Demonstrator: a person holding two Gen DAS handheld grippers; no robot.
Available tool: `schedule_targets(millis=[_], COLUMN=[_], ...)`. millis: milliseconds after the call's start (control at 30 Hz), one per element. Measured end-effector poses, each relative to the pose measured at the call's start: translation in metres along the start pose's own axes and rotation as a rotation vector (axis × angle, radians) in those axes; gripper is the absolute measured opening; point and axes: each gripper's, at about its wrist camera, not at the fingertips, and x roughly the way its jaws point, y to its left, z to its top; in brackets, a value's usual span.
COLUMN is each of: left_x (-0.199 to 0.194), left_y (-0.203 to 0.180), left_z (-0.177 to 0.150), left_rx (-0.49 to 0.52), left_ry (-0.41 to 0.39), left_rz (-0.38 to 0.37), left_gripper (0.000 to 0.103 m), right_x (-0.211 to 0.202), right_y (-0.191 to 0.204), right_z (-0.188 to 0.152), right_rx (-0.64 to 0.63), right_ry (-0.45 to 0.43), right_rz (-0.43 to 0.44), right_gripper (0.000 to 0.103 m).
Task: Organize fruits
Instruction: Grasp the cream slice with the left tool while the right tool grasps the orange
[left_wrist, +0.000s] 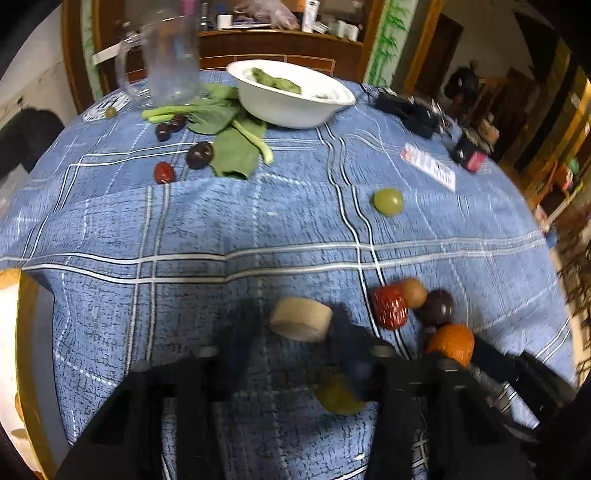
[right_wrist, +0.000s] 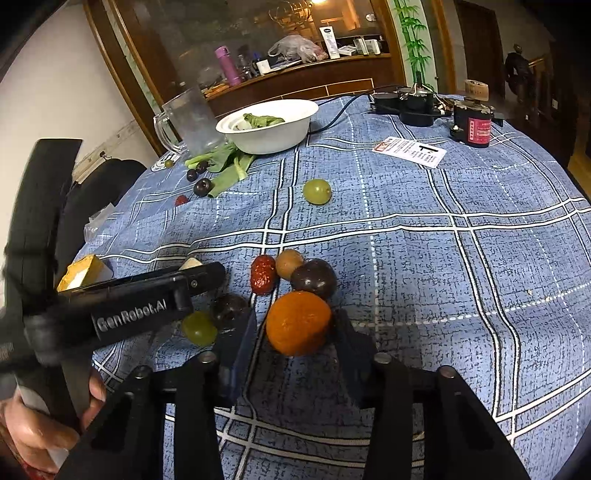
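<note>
The round orange mandarin (right_wrist: 297, 322) serves as landmark on the blue plaid tablecloth (right_wrist: 443, 258).

The right gripper (right_wrist: 295, 343) points steeply down at the cloth, its 2 black fingers (right_wrist: 240, 347) straddling the mandarin, 1 on each side. The pads sit close to the peel, but whether they press on it I cannot tell.

The left gripper (left_wrist: 288, 354) also tilts steeply downward, coming in from the mandarin's left; a person's hand (right_wrist: 40, 424) clasps its handle at the lower left of the right wrist view. Its fingers (left_wrist: 240, 332) are narrowed but grasp nothing: a pale tan cylindrical slice (left_wrist: 301, 319) lies just beyond their tips, and a translucent green grape (right_wrist: 199, 328) rests beside the right finger, left of the mandarin. A dark purple round fruit (right_wrist: 229, 309) sits touching that grape.

Just behind the mandarin cluster a wrinkled red jujube (right_wrist: 263, 275), a small tan-brown round fruit (right_wrist: 289, 264) and a dark brown round fruit (right_wrist: 314, 279), the last touching the mandarin. Well beyond lies a second green grape (right_wrist: 317, 191). Farther back stand a white plastic bowl (right_wrist: 273, 138) holding green leaves and a clear plastic jug (right_wrist: 192, 120).
</note>
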Motion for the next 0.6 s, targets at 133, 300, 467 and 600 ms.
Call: schedule_targets(millis=[133,300,467,600], left_x=[-0.011,-0.051,-0.105,-0.145], left_y=[-0.001,0.014,0.051,0.089], left_z=[-0.008,-0.023,-0.046,-0.076], left_rx=[-0.003,-0.041,-0.096,-0.169], left_ry=[-0.019,-0.063,-0.133,-0.225], left_rz=[0.000,-0.016,0.018,0.110], left_gripper=[0.032,0.032,0.032,0.032], right_x=[-0.001,-0.006,-0.009,-0.014], right_y=[-0.007,-0.011,-0.011,-0.007], right_z=[0.001,-0.001,-0.004,-0.008], right_rx=[0.027,0.059,0.073,0.058], right_ry=[0.001,-0.007,-0.009,-0.015], right_rz=[0.038,0.090,0.133,0.123], right_gripper=[0.038,0.038,0.038,0.038])
